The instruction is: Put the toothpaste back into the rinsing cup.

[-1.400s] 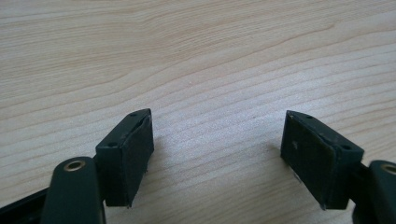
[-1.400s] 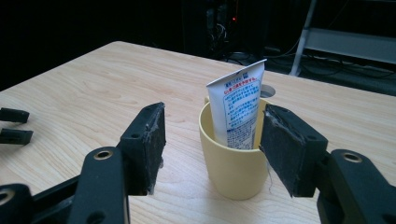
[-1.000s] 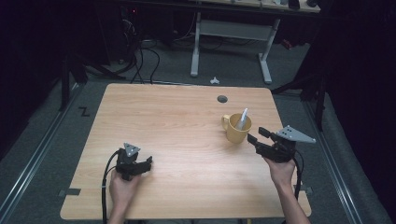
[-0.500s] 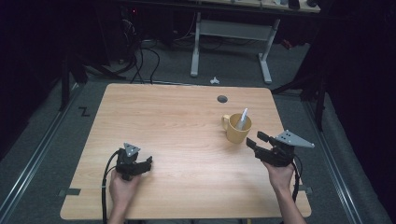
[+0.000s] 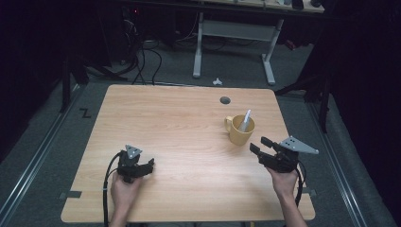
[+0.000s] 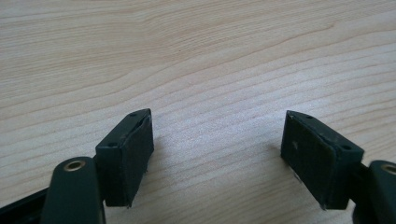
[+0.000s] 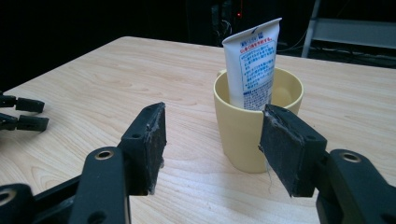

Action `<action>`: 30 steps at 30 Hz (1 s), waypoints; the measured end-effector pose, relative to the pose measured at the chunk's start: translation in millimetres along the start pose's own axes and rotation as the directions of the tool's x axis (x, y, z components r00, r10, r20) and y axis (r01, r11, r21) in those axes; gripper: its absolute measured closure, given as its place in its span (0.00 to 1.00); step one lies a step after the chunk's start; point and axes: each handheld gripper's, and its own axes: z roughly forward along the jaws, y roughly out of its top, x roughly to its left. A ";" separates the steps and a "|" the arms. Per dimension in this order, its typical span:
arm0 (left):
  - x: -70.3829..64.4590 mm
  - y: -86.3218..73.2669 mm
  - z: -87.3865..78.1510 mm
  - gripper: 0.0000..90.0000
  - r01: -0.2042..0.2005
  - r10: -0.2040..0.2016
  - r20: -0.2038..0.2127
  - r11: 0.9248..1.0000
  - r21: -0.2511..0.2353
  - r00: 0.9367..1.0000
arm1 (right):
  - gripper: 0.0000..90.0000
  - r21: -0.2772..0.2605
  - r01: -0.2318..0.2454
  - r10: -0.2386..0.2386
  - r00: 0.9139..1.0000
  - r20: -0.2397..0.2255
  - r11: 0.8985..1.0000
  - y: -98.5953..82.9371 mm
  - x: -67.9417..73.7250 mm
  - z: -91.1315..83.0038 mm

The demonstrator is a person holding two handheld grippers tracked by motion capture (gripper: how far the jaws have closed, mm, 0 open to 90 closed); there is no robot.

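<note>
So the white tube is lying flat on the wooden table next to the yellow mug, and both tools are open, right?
Not quite. The white plastic tube stands inside the yellow ceramic mug, leaning on its rim, not flat on the light wooden table; the right gripper view shows it. Both the left tool and the right tool are open.

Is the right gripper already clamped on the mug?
No, the right gripper is open, its jaws spread wide and short of the yellow mug, which stands free with the tube inside.
</note>
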 end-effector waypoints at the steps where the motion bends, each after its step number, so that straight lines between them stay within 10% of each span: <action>1: 0.0 0.0 0.0 0.29 0.000 0.000 0.000 1.000 0.000 1.000 | 0.46 0.002 -0.001 0.001 1.000 0.002 1.000 -0.8 0.0 -0.3; 30: 0.0 0.0 0.0 0.29 0.000 0.000 0.000 1.000 0.000 1.000 | 0.46 0.032 -0.024 0.024 1.000 0.005 0.999 -19.8 1.6 9.1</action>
